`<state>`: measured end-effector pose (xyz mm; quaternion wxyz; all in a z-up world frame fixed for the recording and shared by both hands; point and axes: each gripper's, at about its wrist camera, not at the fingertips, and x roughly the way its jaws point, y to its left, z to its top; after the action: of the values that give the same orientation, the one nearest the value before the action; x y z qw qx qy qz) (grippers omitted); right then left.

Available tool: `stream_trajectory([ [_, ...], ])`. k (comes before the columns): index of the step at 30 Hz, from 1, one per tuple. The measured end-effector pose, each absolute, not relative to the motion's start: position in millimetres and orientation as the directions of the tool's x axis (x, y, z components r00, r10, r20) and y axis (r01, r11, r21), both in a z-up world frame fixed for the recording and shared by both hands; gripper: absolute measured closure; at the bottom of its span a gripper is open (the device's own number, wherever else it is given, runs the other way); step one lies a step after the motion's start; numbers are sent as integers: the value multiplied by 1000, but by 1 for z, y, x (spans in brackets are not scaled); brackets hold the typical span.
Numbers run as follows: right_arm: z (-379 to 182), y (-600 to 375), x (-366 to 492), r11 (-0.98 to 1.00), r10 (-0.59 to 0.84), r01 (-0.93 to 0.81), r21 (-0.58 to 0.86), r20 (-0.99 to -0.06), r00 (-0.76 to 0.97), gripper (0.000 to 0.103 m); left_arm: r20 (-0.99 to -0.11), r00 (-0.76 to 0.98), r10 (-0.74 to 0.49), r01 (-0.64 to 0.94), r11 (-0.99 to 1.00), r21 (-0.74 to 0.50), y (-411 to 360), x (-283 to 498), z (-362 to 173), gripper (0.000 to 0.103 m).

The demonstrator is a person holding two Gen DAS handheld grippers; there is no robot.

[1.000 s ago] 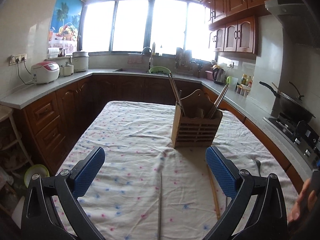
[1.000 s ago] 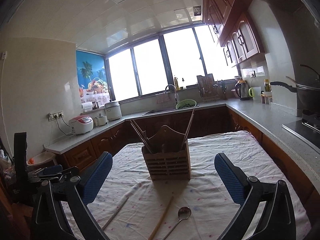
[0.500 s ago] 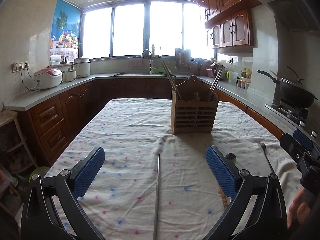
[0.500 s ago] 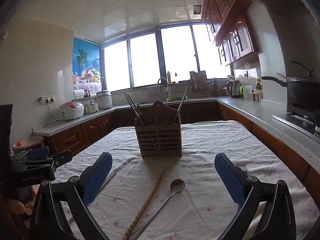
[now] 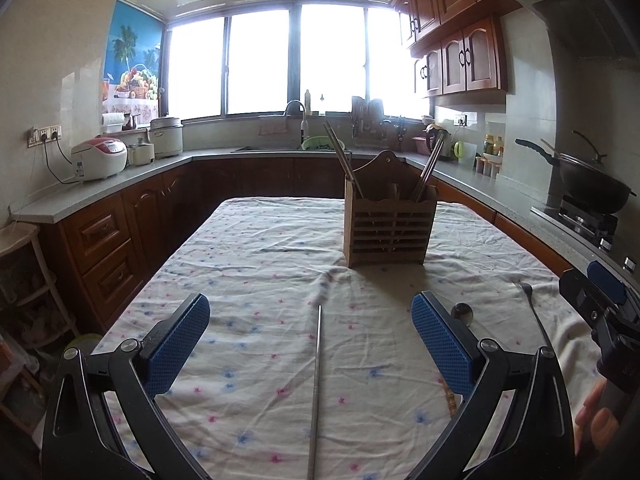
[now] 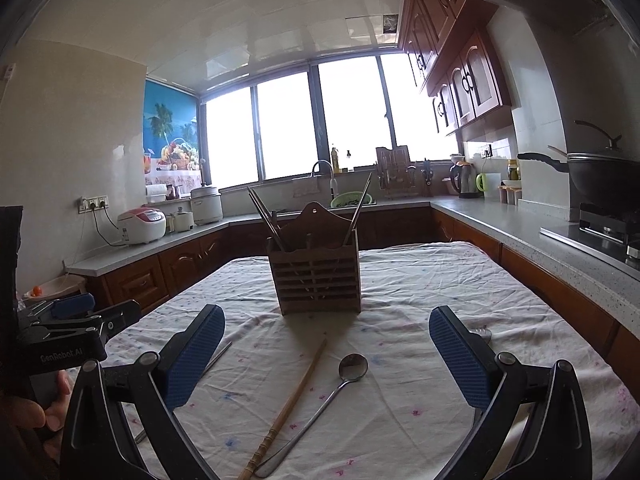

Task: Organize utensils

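A slatted wooden utensil holder (image 5: 387,227) (image 6: 316,277) stands upright mid-table with chopsticks leaning out of it. A single metal chopstick (image 5: 317,380) lies on the flowered cloth between the pads of my left gripper (image 5: 312,344), which is open and empty. In the right wrist view a wooden chopstick (image 6: 294,398) and a metal spoon (image 6: 340,384) lie between the pads of my right gripper (image 6: 326,354), also open and empty. A fork (image 5: 534,312) lies at the right of the cloth; the fork's head (image 6: 480,332) peeks past the right pad.
The table (image 5: 256,248) is ringed by dark wood cabinets and a grey counter (image 6: 520,232). A wok (image 5: 592,188) sits on the stove at right, a rice cooker (image 5: 102,158) at left, a sink (image 5: 296,140) under the window. A hand (image 6: 36,412) holds the other gripper.
Both grippers have tilted and come lower toward the table, so the holder and loose utensils sit higher and nearer in view. Both stayed open.
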<state>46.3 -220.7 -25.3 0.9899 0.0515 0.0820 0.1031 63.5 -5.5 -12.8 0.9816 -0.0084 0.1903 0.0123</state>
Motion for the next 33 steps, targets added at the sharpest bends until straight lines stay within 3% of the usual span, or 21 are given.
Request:
stream_trajectory([
  [19, -25, -219, 43, 975, 207, -191, 115, -144, 968, 0, -344, 937, 54, -54, 998, 12, -6, 54, -4, 0],
  [33, -23, -223, 49, 980, 174, -150, 127, -204, 963, 0, -344, 933, 106, -97, 994, 45, -12, 59, 0, 0],
])
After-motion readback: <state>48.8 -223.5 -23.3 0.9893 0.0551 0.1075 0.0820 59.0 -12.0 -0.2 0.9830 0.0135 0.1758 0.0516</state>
